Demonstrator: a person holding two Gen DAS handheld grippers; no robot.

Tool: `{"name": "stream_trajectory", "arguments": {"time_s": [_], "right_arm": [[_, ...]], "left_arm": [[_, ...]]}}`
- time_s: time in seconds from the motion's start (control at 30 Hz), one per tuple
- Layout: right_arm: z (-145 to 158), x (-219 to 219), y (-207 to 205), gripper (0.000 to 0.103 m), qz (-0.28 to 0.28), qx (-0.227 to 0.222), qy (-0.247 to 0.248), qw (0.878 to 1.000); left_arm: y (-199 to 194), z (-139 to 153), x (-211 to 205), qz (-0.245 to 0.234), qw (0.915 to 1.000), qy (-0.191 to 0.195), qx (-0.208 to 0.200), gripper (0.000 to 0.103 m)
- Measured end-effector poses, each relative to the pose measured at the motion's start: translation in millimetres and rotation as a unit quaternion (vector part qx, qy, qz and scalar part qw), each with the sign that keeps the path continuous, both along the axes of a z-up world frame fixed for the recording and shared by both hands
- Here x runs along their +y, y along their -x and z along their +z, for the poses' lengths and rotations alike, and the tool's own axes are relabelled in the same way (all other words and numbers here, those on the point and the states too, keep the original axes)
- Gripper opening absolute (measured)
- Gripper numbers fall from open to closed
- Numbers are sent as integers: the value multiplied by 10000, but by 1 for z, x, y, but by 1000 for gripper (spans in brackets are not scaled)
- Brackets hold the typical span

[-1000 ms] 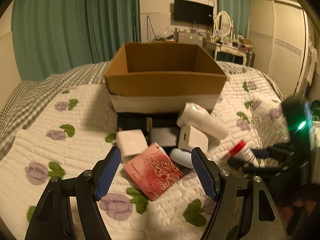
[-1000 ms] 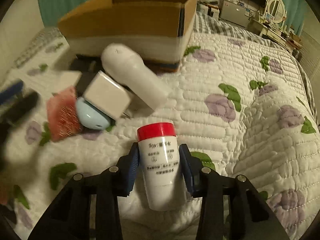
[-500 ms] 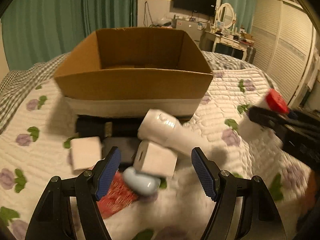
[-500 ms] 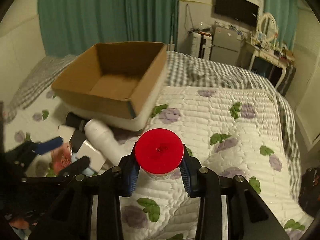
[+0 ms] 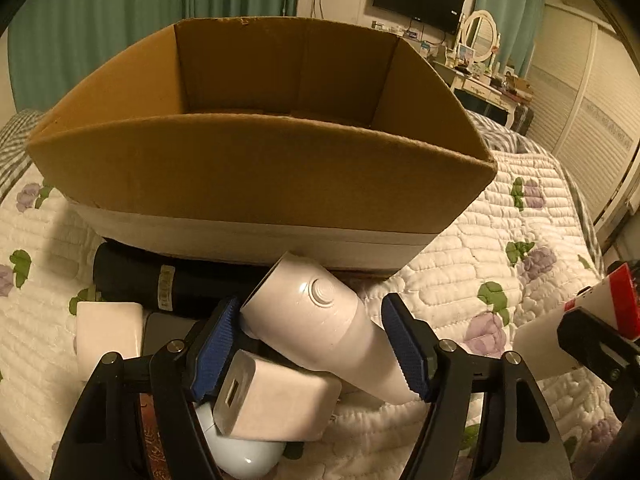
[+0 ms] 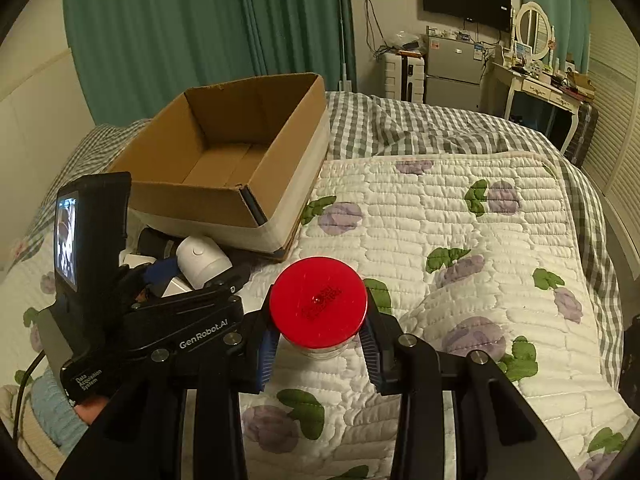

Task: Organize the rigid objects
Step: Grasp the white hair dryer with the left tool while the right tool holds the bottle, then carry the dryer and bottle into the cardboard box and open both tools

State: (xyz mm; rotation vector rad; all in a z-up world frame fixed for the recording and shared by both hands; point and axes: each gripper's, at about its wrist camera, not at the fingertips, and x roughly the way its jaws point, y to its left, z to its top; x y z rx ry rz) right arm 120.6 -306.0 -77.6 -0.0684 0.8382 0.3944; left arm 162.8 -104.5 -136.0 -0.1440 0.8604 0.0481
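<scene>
Cardboard box (image 6: 224, 168) sits empty on the quilted bed (image 6: 460, 240), so we should carry the red-capped bottle (image 6: 318, 304), clenched in our right gripper (image 6: 319, 344), over its rim before letting go. Our left gripper (image 5: 308, 346) is spread wide around the white cylindrical device (image 5: 320, 328) lying just in front of the box; we should center it before squeezing.

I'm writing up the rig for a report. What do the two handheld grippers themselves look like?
Both grippers, left and right, have black angular frames with silver bolts and ribbed blue pads. The left one's body carries a small lit screen, white "GenRobot.AI" and "Data Acquisition System" lettering, and a black cable.
</scene>
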Motion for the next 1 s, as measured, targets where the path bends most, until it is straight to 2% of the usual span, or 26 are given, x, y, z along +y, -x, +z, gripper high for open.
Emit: {"name": "stream_trajectory", "arguments": {"time_s": [0.13,0.43,0.6,0.73,0.87,1.0], "right_arm": [[3,2,5,36,-10,-126,69,9999],[20,7,18,36,-11,-442,181,9989],[44,12,22,36,89,-607,86,9981],[72,25,17,36,215,-809,-35,9965],[102,48,0,36,418,-1070,-109,9933],[119,74,-29,36,550,-1231,-183,9907]], "left_arm": [[12,12,11,-25,9995,305,-38,63],[51,55,14,-312,9980,406,-368,62],[70,102,24,-430,9959,158,-779,62],[68,134,35,-390,9937,-85,-1050,62],[50,169,65,-230,9907,-342,-1294,62],[12,174,79,-182,9899,-535,-1300,62]]}}
